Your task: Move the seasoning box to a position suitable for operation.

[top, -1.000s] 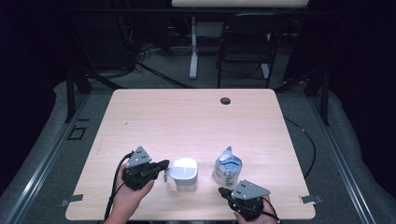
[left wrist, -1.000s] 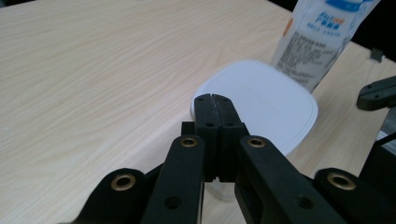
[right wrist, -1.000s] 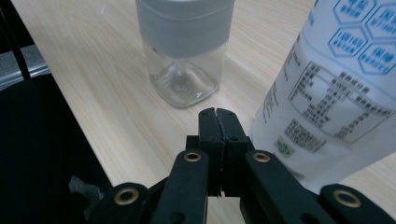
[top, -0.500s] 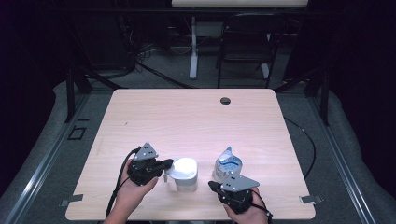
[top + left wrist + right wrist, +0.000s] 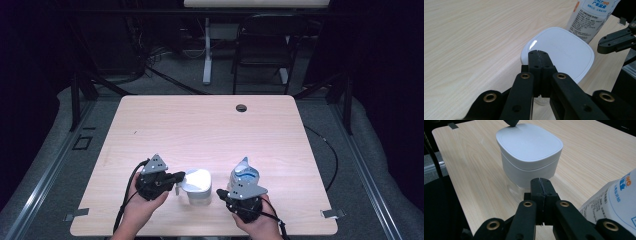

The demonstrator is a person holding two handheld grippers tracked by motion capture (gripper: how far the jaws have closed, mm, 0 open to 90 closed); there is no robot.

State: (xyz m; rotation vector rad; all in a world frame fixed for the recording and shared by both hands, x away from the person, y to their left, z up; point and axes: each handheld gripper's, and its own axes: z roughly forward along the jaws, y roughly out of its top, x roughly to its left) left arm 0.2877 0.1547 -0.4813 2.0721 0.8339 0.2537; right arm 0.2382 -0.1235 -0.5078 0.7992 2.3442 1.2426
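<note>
Near the desk's [image 5: 150, 125] front edge, left of its middle, the left gripper [image 5: 181, 176] lies level in a hand, its jaws pressed together with nothing between them. Its long axis runs toward the right edge, and the tips sit over the left rim of the lid, as the left gripper view shows; whether they touch the lid cannot be told.

One white container [image 5: 198, 186] stands upright just right of that gripper, close to the front edge. It is a rounded square with a flat white lid and a clear base, its axis vertical.

Right of it, the right gripper [image 5: 220, 193] is held at the front edge, jaws closed and empty, pointing left toward the container's side and just short of it.

One white and blue pouch [image 5: 244, 174] stands upright directly behind that gripper, its narrowed top toward the desk's far edge. One dark round hole [image 5: 241, 108] sits near the far edge.
</note>
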